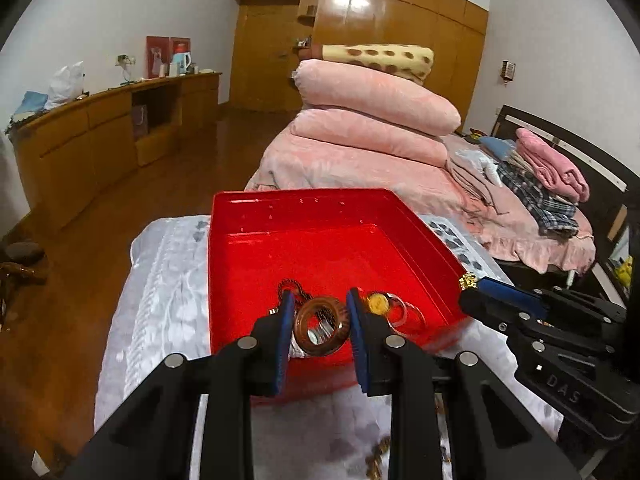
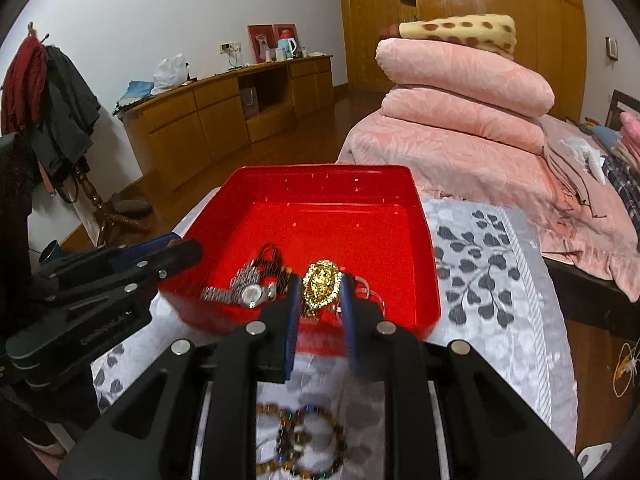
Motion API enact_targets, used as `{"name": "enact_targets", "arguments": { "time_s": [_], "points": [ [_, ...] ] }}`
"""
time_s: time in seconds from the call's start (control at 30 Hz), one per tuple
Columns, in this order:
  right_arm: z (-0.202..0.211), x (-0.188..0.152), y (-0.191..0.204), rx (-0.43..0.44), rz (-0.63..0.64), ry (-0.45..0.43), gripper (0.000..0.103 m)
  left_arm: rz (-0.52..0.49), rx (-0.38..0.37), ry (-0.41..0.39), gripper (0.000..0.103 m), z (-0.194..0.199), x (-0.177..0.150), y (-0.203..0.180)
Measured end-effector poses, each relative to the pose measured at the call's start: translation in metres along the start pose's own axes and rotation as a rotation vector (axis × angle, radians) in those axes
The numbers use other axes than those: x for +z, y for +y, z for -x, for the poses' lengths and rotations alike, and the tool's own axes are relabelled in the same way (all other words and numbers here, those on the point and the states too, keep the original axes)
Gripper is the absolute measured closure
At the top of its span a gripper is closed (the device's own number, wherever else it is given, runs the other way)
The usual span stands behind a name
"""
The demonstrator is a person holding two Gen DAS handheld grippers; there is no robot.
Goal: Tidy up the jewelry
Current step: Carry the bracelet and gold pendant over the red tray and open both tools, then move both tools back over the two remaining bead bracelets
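The brown ring (image 1: pixel 321 327), a wide bangle-type hoop, is sitting clamped btwn the blue pads of the left gripper (image 1: pixel 320 322), held up over the near edge of the red box (image 1: pixel 256 264). The gold pendant (image 2: pixel 321 282), studded w/ small stones, is being pinched by the right gripper (image 2: pixel 320 300), its pads pressing on both sides, a bit of gold chain hanging below; it's hovering over the near-right part of the same box. Inside the box a silver wristwatch (image 2: pixel 248 293) is lying at the near-left w/ a dark chain (image 2: pixel 269 258) just behind it, and in the left wrist view a gold-faced watch (image 1: pixel 378 303) plus some clear bangles (image 1: pixel 404 312) are lying near the right wall. Box lid is off, interior otherwise bare red. Below the right gripper, on the cloth, a multi-colour bead bracelet (image 2: pixel 304 440) is lying outside the box, partly hidden by the gripper body. The box is resting on a grey-white leaf-print cloth (image 2: pixel 480 248) covering a table. Beyond it, a bed w/ pink bedding (image 1: pixel 360 152) is carrying stacked pink quilts (image 1: pixel 376 104) and a spotted yellow blanket (image 1: pixel 380 58) on top; folded clothes (image 1: pixel 536 184) are lying further right. A long wooden cabinet (image 2: pixel 224 116) is running along the far wall, w/ wardrobes (image 1: pixel 400 40) behind the bed and coats (image 2: pixel 48 88) hanging on a stand at left.
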State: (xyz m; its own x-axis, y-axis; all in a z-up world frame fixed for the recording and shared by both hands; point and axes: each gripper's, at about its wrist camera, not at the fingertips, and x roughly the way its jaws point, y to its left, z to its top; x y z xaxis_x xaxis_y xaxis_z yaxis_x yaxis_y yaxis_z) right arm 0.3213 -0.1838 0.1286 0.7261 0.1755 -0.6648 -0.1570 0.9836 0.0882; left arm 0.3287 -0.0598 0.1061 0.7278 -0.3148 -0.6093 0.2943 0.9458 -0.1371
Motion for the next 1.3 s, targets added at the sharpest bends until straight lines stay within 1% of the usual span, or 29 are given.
{"name": "enact_targets", "arguments": {
  "time_s": [0.1,0.2,0.4,0.47,0.5,0.53,0.57,0.6,0.67,0.73,0.8,0.83,0.87,0.93,1.0,1.1,1.2,1.3],
  "points": [
    [-0.01,0.007,-0.003,-0.001,-0.001,0.012,0.085,-0.001,0.011,0.007,0.077,-0.013,0.01,0.001],
    [-0.022,0.013,-0.005,-0.003,-0.005,0.026,0.085,0.003,0.017,0.019,0.077,-0.023,0.014,0.004],
    [-0.04,0.018,-0.011,-0.005,-0.014,0.05,0.084,0.027,0.024,0.07,0.076,-0.049,0.015,0.01],
    [-0.046,0.019,-0.011,-0.005,-0.012,0.06,0.082,0.034,0.028,0.089,0.076,-0.057,0.015,0.012],
    [-0.048,0.019,-0.011,-0.009,-0.017,0.058,0.079,0.039,0.031,0.094,0.073,-0.059,0.014,0.013],
    [-0.049,0.018,-0.013,-0.012,-0.026,0.054,0.07,0.043,0.033,0.102,0.069,-0.061,0.013,0.015],
    [-0.049,0.017,-0.014,-0.014,-0.031,0.052,0.067,0.048,0.033,0.105,0.061,-0.061,0.012,0.016],
    [-0.048,0.016,-0.015,-0.019,-0.033,0.051,0.067,0.052,0.037,0.1,0.056,-0.06,0.012,0.018],
    [-0.045,0.015,-0.017,-0.023,-0.04,0.04,0.065,0.055,0.047,0.081,0.054,-0.053,0.011,0.019],
    [-0.038,0.014,-0.019,-0.024,-0.043,0.025,0.064,0.056,0.044,0.054,0.048,-0.041,0.012,0.019],
    [-0.025,0.011,-0.02,-0.031,-0.043,-0.004,0.056,0.05,0.05,0.011,0.035,-0.023,0.009,0.018],
    [-0.018,0.008,-0.02,-0.037,-0.042,-0.02,0.05,0.048,0.056,-0.005,0.032,-0.016,0.008,0.017],
    [-0.01,0.003,-0.02,-0.042,-0.038,-0.036,0.049,0.045,0.057,-0.024,0.028,-0.006,0.005,0.016],
    [0.002,-0.007,-0.021,-0.038,-0.037,-0.049,0.049,0.036,0.05,-0.048,0.025,0.011,-0.002,0.014],
    [0.014,-0.022,-0.023,-0.026,-0.039,-0.052,0.049,0.033,0.054,-0.053,0.02,0.023,-0.011,0.013],
    [0.027,-0.052,-0.024,-0.028,-0.044,-0.029,0.049,0.037,0.049,-0.048,0.015,0.038,-0.029,0.012],
    [0.032,-0.075,-0.025,-0.028,-0.059,0.002,0.049,0.034,0.048,-0.016,0.015,0.044,-0.049,0.009],
    [0.037,-0.095,-0.026,-0.031,-0.076,0.029,0.049,0.022,0.045,0.041,0.015,0.042,-0.068,0.002]
  ]
}}
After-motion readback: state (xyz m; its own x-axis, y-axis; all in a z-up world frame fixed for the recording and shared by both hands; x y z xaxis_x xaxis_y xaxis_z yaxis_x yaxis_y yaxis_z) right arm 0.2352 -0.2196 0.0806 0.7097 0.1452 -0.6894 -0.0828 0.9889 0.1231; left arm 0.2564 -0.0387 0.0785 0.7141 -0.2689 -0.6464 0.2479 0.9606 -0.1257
